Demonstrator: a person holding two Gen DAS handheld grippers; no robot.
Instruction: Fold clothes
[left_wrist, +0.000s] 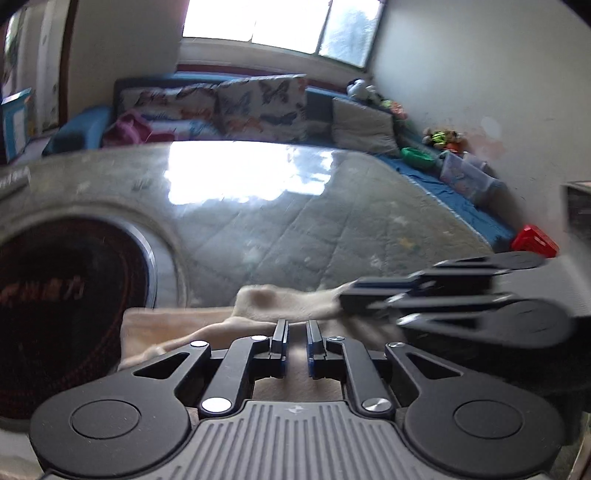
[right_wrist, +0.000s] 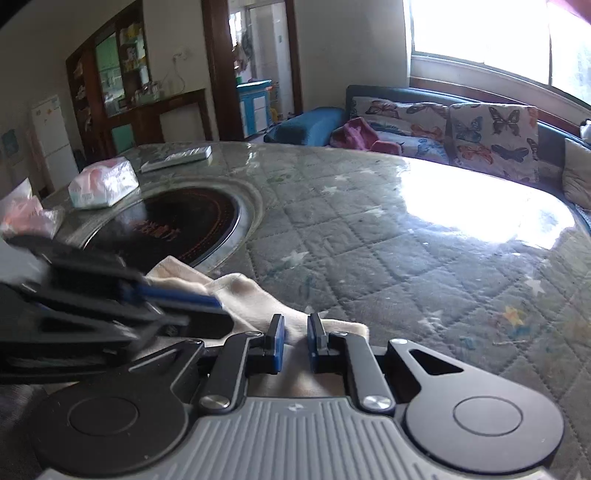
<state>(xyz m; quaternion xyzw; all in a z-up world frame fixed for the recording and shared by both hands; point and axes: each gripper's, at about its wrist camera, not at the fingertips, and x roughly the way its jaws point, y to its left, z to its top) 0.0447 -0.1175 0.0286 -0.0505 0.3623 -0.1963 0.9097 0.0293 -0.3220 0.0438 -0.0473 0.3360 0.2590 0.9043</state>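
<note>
Now both grippers grip a cream cloth (right_wrist: 258, 299) on the table (right_wrist: 406, 258); left gripper (left_wrist: 296, 326) pinches it. Right gripper (right_wrist: 296, 321) likewise clamps it

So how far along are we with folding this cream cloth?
Early or mid-fold. Done: the cream cloth already lies partly doubled over near the table's front edge. In hand: the left gripper and right gripper are each shut on a bunched part of it, close together. Left: laying it flat and finishing the fold. No folded pile is in view.
</note>
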